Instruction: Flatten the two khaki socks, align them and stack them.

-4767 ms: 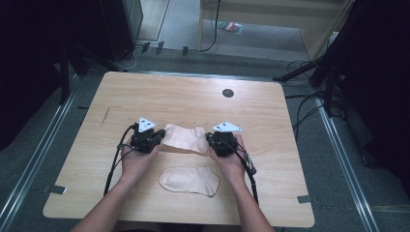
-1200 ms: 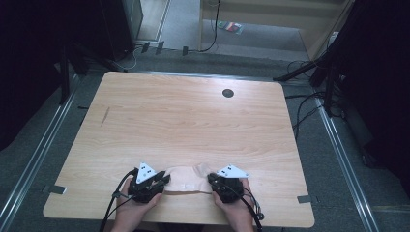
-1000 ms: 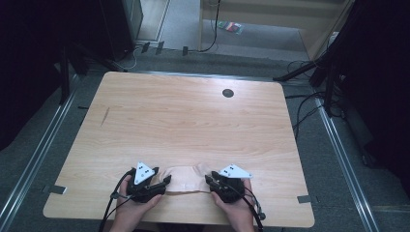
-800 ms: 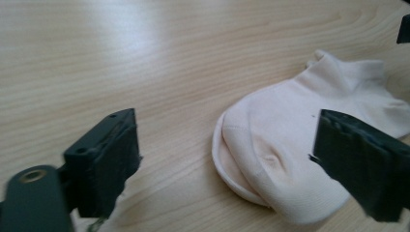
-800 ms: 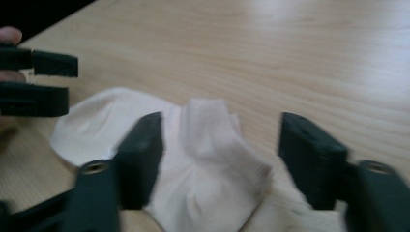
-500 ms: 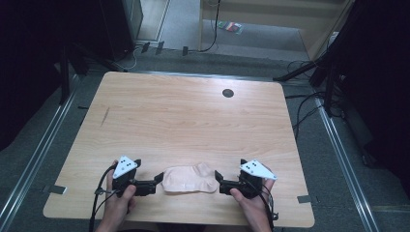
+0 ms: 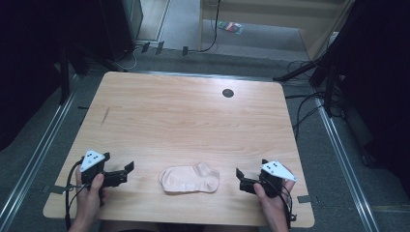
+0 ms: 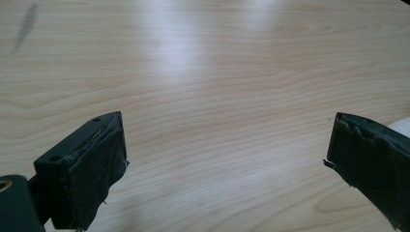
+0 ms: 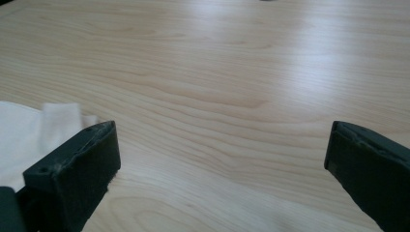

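Pale pink sock [image 7: 189,178] lies flat near the worktop's [image 7: 193,116] front edge in the high view, between the left claw [image 7: 129,166] and right claw [image 7: 239,172], touching neither. Left gripper view: jaws just spread wide over bare wood. Right gripper view: jaws likewise just spread, nothing between them, sock [image 9: 34,133] beside the left jaw.

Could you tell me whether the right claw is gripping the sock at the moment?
No, the right claw sits open beside the sock, with bare table between them.
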Motion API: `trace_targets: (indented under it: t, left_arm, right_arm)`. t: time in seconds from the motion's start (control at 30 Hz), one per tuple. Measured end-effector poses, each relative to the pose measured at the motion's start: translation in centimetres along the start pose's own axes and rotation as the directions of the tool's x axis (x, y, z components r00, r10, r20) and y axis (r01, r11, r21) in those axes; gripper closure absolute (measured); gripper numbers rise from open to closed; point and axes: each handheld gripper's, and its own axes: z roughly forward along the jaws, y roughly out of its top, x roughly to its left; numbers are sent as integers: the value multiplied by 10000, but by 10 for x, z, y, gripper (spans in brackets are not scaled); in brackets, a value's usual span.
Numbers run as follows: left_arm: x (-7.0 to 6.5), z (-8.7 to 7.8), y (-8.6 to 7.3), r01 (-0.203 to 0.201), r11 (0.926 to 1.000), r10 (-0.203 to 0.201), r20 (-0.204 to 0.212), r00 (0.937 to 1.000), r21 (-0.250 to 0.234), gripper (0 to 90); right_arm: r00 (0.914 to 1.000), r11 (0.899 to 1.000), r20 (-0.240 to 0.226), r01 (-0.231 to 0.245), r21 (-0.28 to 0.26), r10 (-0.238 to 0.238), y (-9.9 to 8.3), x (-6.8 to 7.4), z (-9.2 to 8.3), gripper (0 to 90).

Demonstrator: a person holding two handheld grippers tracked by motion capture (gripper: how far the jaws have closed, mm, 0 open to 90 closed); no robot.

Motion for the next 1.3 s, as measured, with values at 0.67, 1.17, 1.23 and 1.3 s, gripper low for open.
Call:
trace_targets:
  t: [0.67,1.17,1.23,1.3]
  left_arm:
    - [34,-1,-12,-116,9987,150,-679,9976,492,5]
    - [35,1,-11,-40,9982,82,-688,9976,605,7]
    - [35,2,-11,-60,9975,108,-690,9976,697,7]
    - [35,3,-10,-34,9971,89,-714,9974,763,7]
  right_arm:
    - [9890,9977,1374,-603,296,557,-23,-57,-11,0]
    - [9855,9934,1300,-1129,218,1092,-23,-62,-11,0]
    - [9859,9929,1249,-1157,278,1114,-23,-62,-10,0]
    - [9856,9921,1230,-1208,352,1156,-23,-62,-10,0]
